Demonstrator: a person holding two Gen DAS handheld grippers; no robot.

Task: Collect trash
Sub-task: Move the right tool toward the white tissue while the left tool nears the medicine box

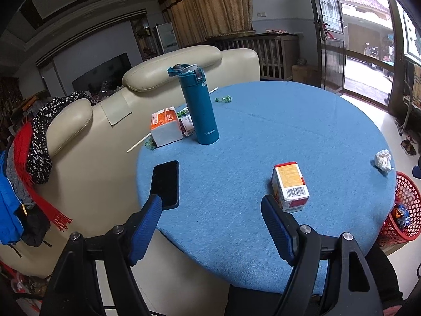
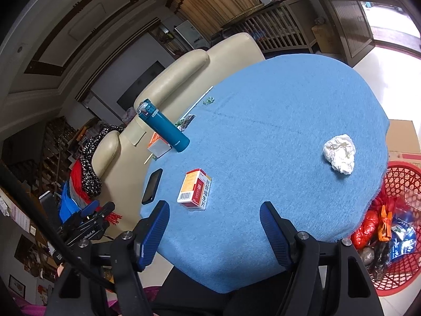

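Observation:
A crumpled white tissue (image 2: 340,153) lies on the blue round table (image 2: 276,110) near its right edge; it also shows in the left wrist view (image 1: 383,159). A red mesh trash basket (image 2: 394,226) with wrappers inside stands on the floor right of the table, seen too in the left wrist view (image 1: 402,210). Green candy wrappers (image 1: 223,99) lie at the far side. My left gripper (image 1: 210,205) is open and empty above the near table edge. My right gripper (image 2: 214,210) is open and empty, the tissue ahead to its right.
A small red-and-white medicine box (image 1: 290,187) stands near the front. A black phone (image 1: 167,183) lies at the left edge. A teal flask (image 1: 198,105) stands beside another box (image 1: 165,126) and a white straw (image 1: 136,146). A cream sofa (image 1: 105,121) is behind.

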